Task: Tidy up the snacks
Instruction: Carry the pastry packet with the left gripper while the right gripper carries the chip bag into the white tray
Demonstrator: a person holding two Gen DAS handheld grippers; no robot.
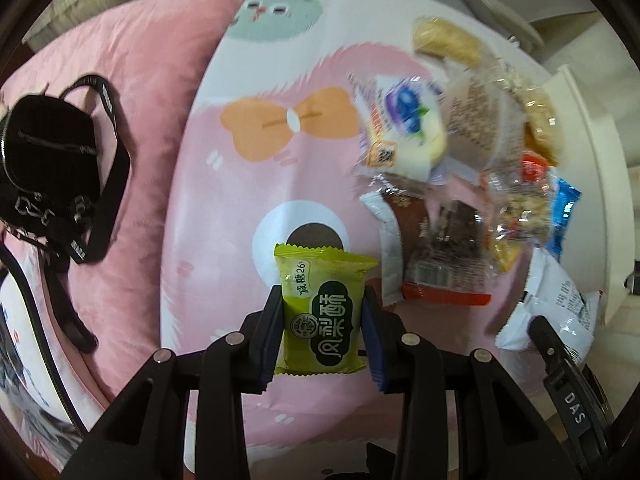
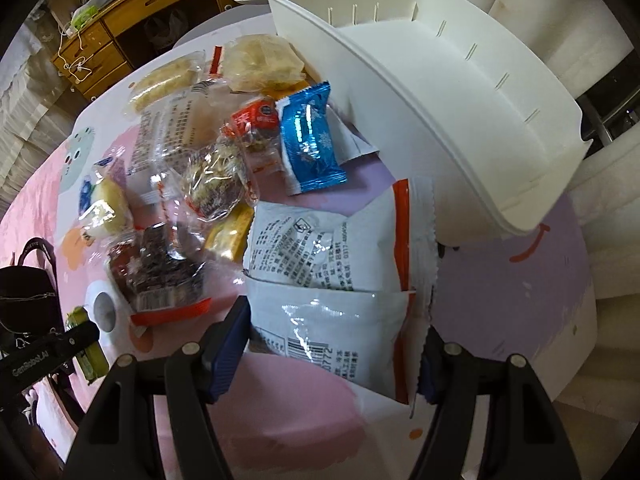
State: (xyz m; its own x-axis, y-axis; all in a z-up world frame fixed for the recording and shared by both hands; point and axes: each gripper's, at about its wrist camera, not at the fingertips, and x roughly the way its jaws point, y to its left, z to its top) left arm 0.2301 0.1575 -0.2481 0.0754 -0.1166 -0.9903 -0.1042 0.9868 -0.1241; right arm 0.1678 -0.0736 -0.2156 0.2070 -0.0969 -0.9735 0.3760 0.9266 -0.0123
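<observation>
A: Which step is this?
B: Pick-up. Left gripper [image 1: 323,320] fingers pinch the green packet [image 1: 322,314] above the tabletop [image 1: 224,208]; right gripper [image 2: 332,356] fingers clasp the white bag [image 2: 336,280].
A: Next?
B: Probably carrying both to the white bin [image 2: 460,92].

Wooden drawer unit [image 2: 100,46], perhaps a desk.

Beside one white bin [image 2: 460,92], one green packet [image 1: 322,312], one blue packet [image 2: 310,140] and two white packets [image 2: 332,272] are counted.
</observation>
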